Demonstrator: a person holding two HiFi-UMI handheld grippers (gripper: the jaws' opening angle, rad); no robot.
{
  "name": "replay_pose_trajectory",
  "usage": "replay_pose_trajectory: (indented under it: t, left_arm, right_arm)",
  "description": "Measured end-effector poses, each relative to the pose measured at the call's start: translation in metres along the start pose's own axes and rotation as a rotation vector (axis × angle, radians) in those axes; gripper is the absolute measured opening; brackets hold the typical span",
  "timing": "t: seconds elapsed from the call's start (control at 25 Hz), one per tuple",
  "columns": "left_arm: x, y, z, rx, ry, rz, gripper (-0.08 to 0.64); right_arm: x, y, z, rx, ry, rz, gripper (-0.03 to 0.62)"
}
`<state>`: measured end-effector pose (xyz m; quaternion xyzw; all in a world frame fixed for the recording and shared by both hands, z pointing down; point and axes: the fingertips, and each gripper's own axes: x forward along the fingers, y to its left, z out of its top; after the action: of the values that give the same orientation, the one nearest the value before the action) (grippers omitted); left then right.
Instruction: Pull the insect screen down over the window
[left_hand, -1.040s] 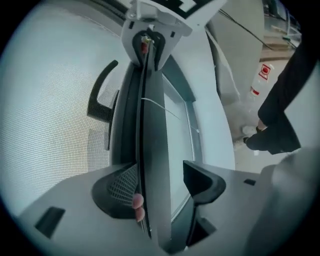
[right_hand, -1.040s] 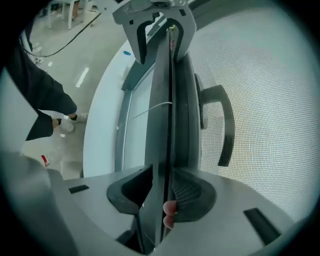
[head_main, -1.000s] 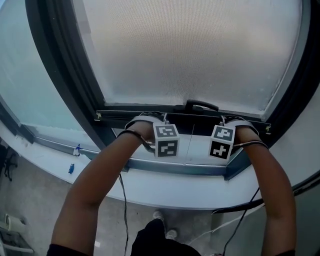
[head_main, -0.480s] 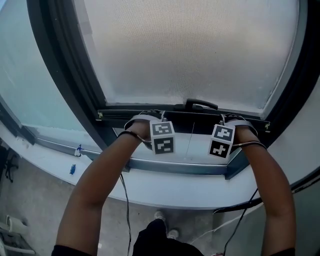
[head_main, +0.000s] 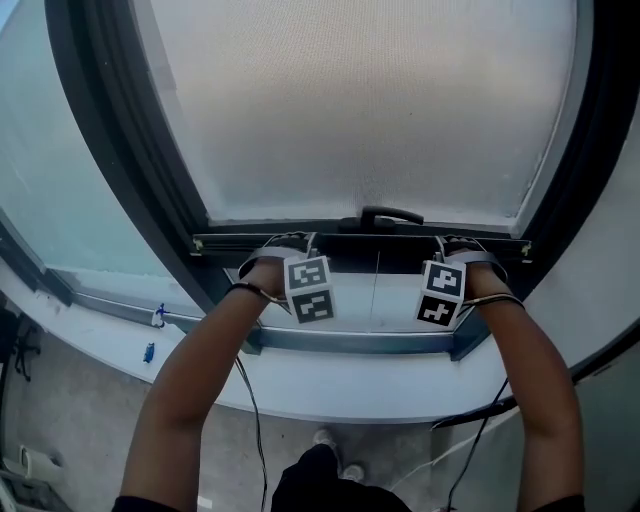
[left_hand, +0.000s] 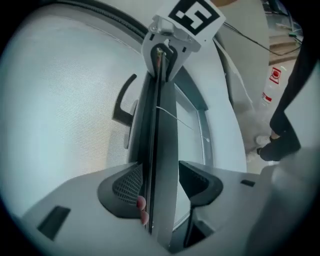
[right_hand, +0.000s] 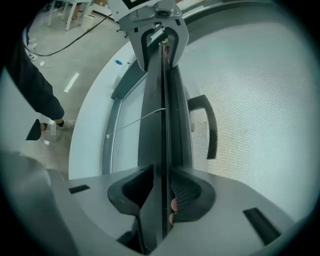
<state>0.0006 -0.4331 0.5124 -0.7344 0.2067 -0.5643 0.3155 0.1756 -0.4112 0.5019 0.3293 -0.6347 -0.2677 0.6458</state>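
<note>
Handle mid bar; screen above, sill below.

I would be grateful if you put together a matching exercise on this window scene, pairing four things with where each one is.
Things:
1. black handle
2. right gripper
3. small blue object
4. mesh screen

Places:
A. clamped on the bottom bar of the screen
B. lying on the white sill, at the left
C. fixed at the middle of the bottom bar
D. stretched above the bottom bar

Pairs: 1-C; 2-A; 3-B; 4-D.
</note>
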Motion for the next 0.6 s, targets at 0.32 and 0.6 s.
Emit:
replay_pose_trajectory:
  t: [0.32,0.6]
  left_arm:
    - [-0.076,0.011,0.017,-0.403,-0.352,0.155,0.227]
    - [-0.167,0.015,0.047,-0.723,-0.644,0.298,0.227]
  right_arm:
    - [-0.077,-0.022,0.015,0.328,-0.274,-0.281,0.103]
    - [-0.169,-0.019,0.045,0.729,-0.538,-0.392,0.101]
